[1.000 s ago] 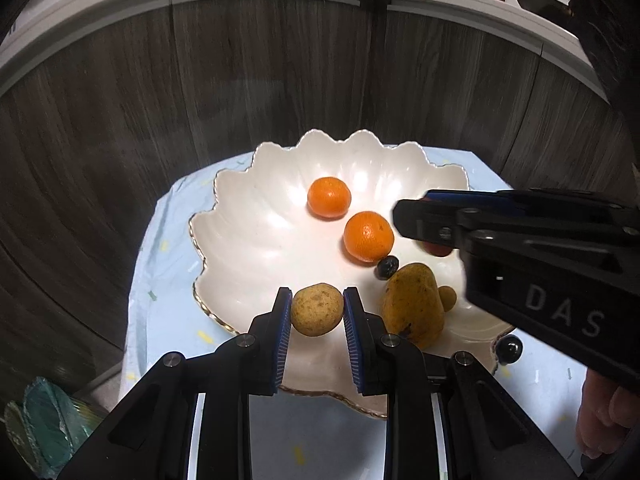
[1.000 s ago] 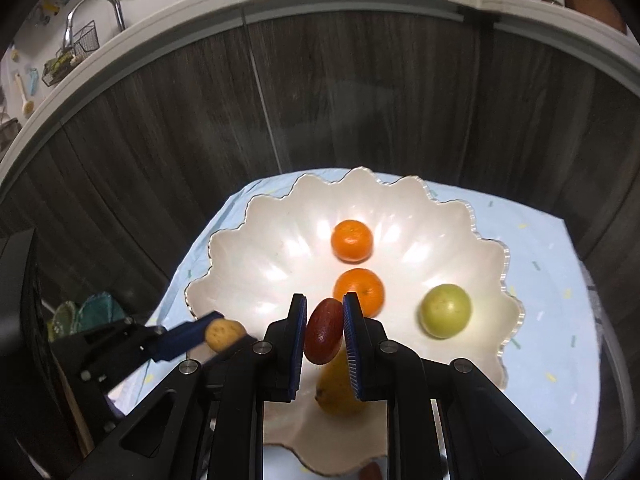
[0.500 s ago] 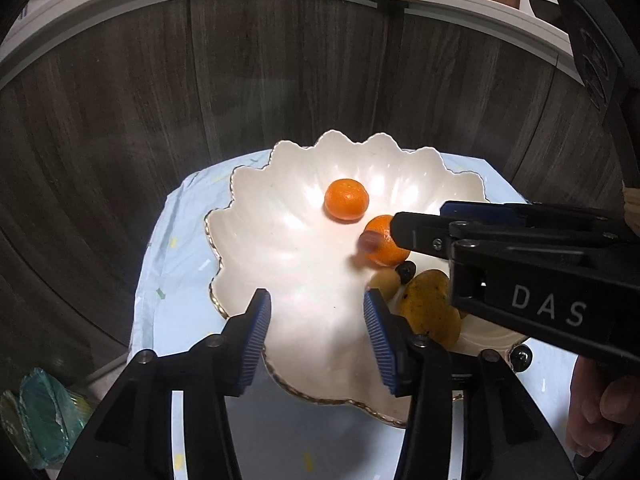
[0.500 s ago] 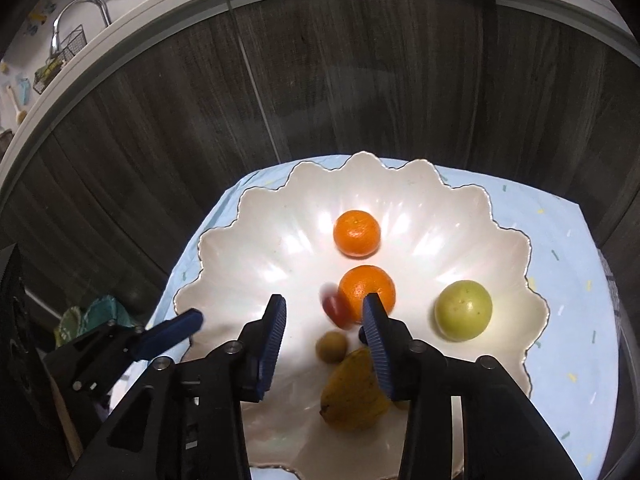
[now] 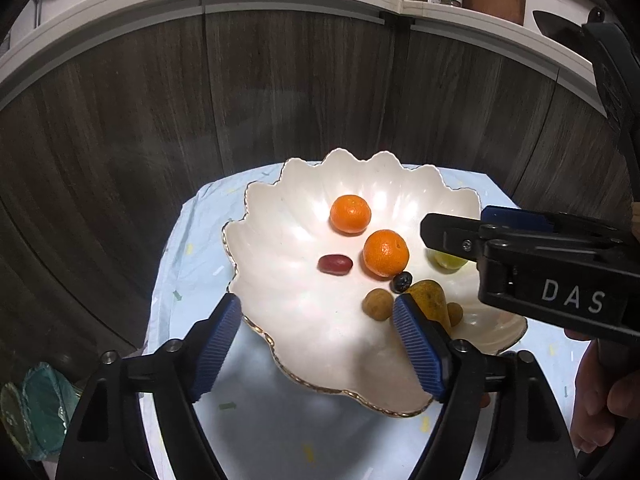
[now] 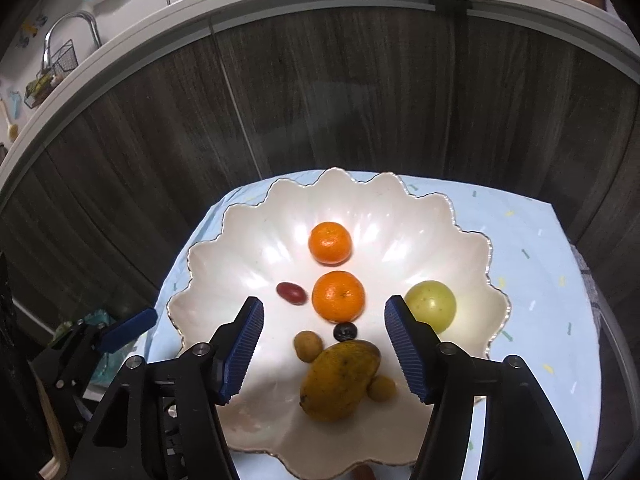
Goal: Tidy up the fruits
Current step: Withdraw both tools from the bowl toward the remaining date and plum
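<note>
A white scalloped bowl [image 5: 280, 240] [image 6: 224, 248] on a pale blue cloth holds two oranges [image 5: 350, 214] [image 6: 338, 295], a red date [image 5: 335, 264] [image 6: 291, 293], a small brown fruit [image 5: 377, 304] [image 6: 308, 345], a dark berry [image 6: 345, 332], a mango [image 6: 340, 380] and a green fruit [image 6: 431, 306]. My left gripper [image 5: 318, 338] is open and empty above the bowl's near rim. My right gripper [image 6: 324, 344] is open and empty above the mango; it also shows at the right of the left wrist view [image 5: 460, 232].
Dark wood cabinet fronts [image 5: 280, 100] stand behind the small table under a white counter edge. The blue cloth [image 6: 532, 248] covers the table around the bowl. A teal object [image 5: 36, 404] lies low at the left.
Both grippers opened and pulled back and up. The brown fruit dropped from the left gripper and the red date from the right; both now lie in the bowl.
</note>
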Tool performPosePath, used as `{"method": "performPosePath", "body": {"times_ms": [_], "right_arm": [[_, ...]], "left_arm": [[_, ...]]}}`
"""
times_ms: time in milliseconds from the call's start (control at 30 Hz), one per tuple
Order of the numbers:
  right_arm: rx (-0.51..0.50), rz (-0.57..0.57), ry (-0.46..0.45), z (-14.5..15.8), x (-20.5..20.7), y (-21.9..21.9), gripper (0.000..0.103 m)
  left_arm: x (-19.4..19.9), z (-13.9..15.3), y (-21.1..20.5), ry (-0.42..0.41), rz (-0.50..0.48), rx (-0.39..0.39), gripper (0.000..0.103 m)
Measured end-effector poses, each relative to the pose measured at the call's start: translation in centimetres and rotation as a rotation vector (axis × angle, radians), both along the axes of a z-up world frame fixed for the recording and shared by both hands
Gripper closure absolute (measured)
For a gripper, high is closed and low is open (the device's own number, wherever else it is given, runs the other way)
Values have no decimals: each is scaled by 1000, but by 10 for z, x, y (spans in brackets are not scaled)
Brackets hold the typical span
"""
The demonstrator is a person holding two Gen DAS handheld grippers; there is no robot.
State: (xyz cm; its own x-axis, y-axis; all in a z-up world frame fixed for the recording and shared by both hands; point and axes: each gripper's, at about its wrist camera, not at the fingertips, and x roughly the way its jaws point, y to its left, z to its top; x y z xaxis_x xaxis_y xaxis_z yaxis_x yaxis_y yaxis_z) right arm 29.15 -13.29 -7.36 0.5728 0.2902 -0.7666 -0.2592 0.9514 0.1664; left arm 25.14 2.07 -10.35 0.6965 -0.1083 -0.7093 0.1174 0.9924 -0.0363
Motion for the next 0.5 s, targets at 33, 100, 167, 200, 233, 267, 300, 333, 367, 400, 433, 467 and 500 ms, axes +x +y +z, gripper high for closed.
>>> {"method": "performPosePath", "body": {"times_ms": [33, 100, 167, 200, 233, 267, 300, 333, 367, 400, 433, 467, 500], "right_arm": [[0, -3, -3, 2, -1, -1, 39], [2, -8, -10, 5, -4, -4, 39], [2, -13, -19, 9, -8, -8, 39], [2, -15, -23, 11, -10, -9, 39], [1, -17, -29, 14, -13, -12, 38], [0, -20, -33, 15, -14, -14, 38], [-2, -24, -39, 18, -16, -16, 38], [-2, -26, -42, 20, -19, -19, 38], [-2, -29, -46, 22, -21, -21, 38], [-1, -34, -50, 24, -22, -25, 38], [0, -38, -54, 25, -24, -27, 38], [1, -42, -57, 27, -25, -30, 38], [4, -46, -60, 29, -27, -33, 38]], "left_arm": [[-1, 2, -1, -3, 2, 2, 21], [-5, 6, -2, -10, 2, 5, 19], [-8, 9, -5, -15, 0, 8, 19], [-10, 11, -6, -18, -1, 9, 18], [-12, 13, -8, -22, -3, 10, 18], [-13, 14, -9, -24, -4, 9, 18], [-15, 17, -10, -28, -6, 8, 18], [-17, 19, -11, -31, -8, 7, 18], [-19, 21, -13, -34, -11, 6, 18], [-21, 23, -15, -38, -16, 7, 18], [-23, 25, -17, -41, -19, 8, 18], [-24, 27, -19, -44, -24, 9, 18], [-27, 30, -22, -50, -29, 12, 18]]}}
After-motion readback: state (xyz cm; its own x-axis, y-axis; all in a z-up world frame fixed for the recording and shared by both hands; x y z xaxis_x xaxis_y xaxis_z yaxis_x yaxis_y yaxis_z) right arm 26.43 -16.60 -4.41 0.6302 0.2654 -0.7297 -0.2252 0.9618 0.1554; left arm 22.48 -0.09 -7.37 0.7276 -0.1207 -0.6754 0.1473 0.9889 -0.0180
